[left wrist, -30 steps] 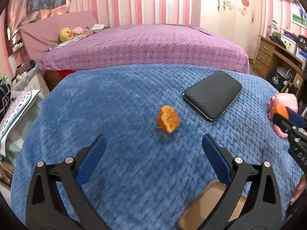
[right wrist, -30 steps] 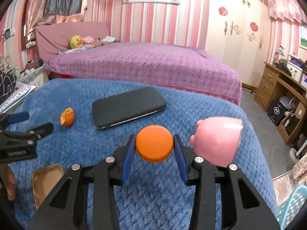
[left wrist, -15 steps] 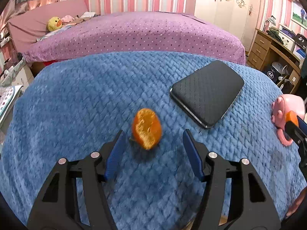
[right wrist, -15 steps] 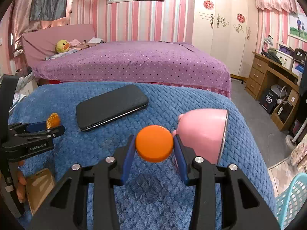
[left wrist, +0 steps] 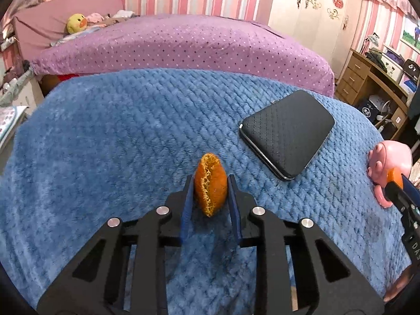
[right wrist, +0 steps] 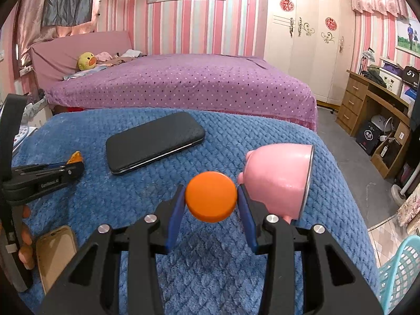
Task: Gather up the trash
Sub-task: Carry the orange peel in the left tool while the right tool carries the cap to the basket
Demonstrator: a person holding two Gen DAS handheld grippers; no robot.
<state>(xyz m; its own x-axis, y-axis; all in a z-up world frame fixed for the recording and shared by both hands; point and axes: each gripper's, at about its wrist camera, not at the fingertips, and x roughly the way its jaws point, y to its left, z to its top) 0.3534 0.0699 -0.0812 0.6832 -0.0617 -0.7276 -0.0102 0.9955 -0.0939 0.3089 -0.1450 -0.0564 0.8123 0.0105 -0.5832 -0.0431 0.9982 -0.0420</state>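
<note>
My left gripper [left wrist: 210,183] is shut on a piece of orange peel [left wrist: 210,187], held between its blue pads on or just above the blue blanket [left wrist: 110,136]. The peel also shows in the right wrist view [right wrist: 74,158] at the left gripper's tip. My right gripper [right wrist: 211,197] is shut on a round orange bottle cap [right wrist: 211,197], held above the blanket beside a pink pig-shaped cup [right wrist: 281,178] lying on its side. The cap and pig cup also show in the left wrist view [left wrist: 393,178], at the far right.
A black phone [left wrist: 288,134] in a textured case lies on the blanket right of the peel. A small tan tin [right wrist: 55,254] sits at the near left. A teal basket [right wrist: 401,270] stands on the floor at right. A purple bed [right wrist: 183,84] lies behind.
My left gripper moved forward to the orange peel and closed on it. My right gripper kept hold of the orange cap and barely moved.
</note>
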